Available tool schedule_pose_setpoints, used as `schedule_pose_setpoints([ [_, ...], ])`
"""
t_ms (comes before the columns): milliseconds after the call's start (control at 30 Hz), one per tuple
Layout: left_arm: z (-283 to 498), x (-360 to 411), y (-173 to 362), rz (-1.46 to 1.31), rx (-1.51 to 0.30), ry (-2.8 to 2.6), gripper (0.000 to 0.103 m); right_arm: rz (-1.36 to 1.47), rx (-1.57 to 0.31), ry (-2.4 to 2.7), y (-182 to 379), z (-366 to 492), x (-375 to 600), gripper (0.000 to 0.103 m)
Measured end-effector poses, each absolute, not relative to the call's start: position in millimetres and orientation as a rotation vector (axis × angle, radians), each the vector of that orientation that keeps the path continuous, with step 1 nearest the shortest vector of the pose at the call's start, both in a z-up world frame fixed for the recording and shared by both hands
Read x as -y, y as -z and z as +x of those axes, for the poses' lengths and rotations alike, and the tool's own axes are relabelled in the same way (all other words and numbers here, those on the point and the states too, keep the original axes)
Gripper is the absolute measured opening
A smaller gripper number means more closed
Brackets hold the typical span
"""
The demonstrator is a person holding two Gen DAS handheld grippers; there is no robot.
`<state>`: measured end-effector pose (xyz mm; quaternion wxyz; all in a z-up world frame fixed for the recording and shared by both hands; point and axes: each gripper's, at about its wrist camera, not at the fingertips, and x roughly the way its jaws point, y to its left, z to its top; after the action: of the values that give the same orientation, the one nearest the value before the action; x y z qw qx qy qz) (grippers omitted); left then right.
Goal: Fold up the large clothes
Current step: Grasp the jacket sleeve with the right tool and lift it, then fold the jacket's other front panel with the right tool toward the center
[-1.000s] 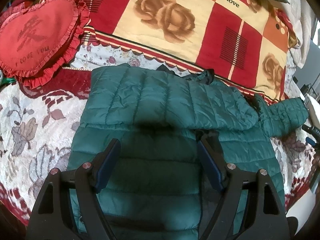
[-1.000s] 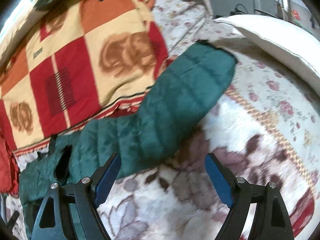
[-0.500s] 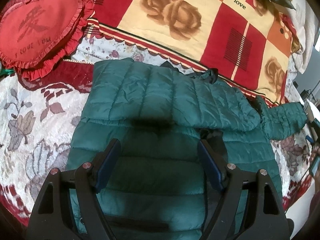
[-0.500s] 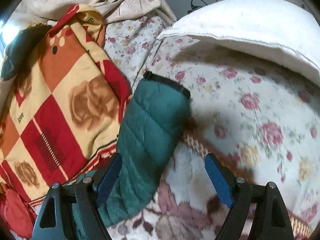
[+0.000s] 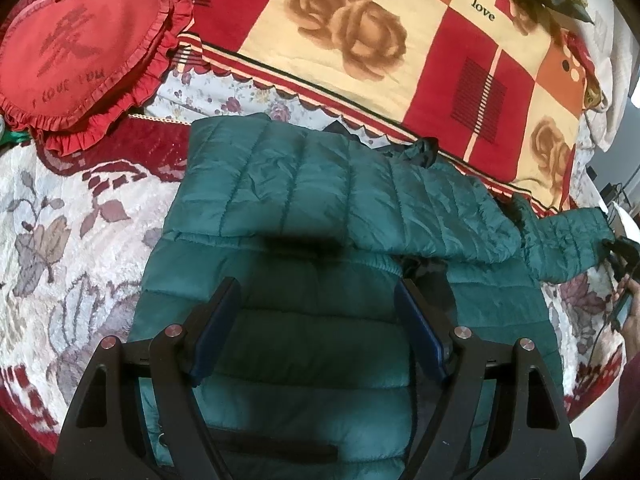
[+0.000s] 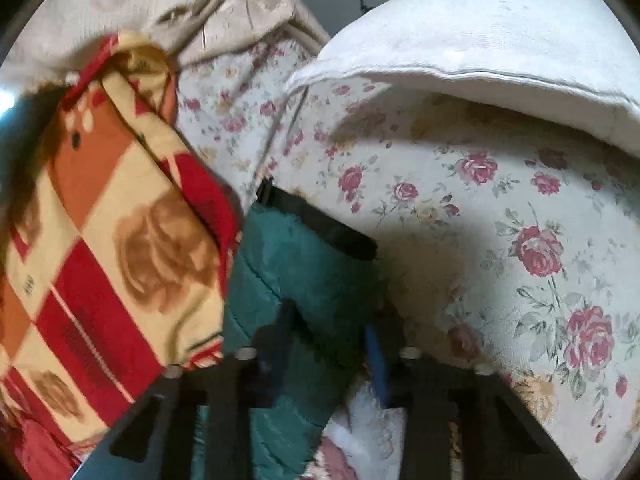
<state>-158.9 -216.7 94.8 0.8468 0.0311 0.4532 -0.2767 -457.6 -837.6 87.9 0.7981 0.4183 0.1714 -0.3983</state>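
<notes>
A dark green quilted jacket (image 5: 312, 216) lies flat on the bed, its left sleeve folded across the chest. My left gripper (image 5: 318, 308) hovers open over the jacket's lower body with nothing between its blue pads (image 5: 218, 320). The other sleeve (image 5: 568, 240) stretches out to the right. In the right wrist view that sleeve (image 6: 304, 264) ends in a black cuff (image 6: 320, 220). My right gripper (image 6: 330, 328) is closing its jaws on the sleeve just below the cuff, and the green fabric is pinched between the fingers.
A red, cream and orange rose-print blanket (image 5: 360, 40) lies behind the jacket, with a red heart-shaped cushion (image 5: 80, 52) at far left. A white pillow (image 6: 480, 32) sits on the floral sheet (image 6: 520, 240) beyond the cuff. A hand (image 5: 630, 316) shows at the right edge.
My right gripper has moved along the sleeve up to the cuff and rolled, then closed on the fabric. The left gripper has stayed open over the jacket body.
</notes>
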Motion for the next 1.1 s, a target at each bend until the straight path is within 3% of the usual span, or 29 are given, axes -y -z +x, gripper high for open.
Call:
schedule_pose_setpoints([
  [567,-167,197,-109,0.030,-0.925,0.587,0.079,0.660,-0.388,0.530,-158,-406,725,0.009],
  [1100,-165,173,-111,0.038,-0.914,0.550,0.079,0.591,-0.503,0.285,-170,-342,624,0.009],
])
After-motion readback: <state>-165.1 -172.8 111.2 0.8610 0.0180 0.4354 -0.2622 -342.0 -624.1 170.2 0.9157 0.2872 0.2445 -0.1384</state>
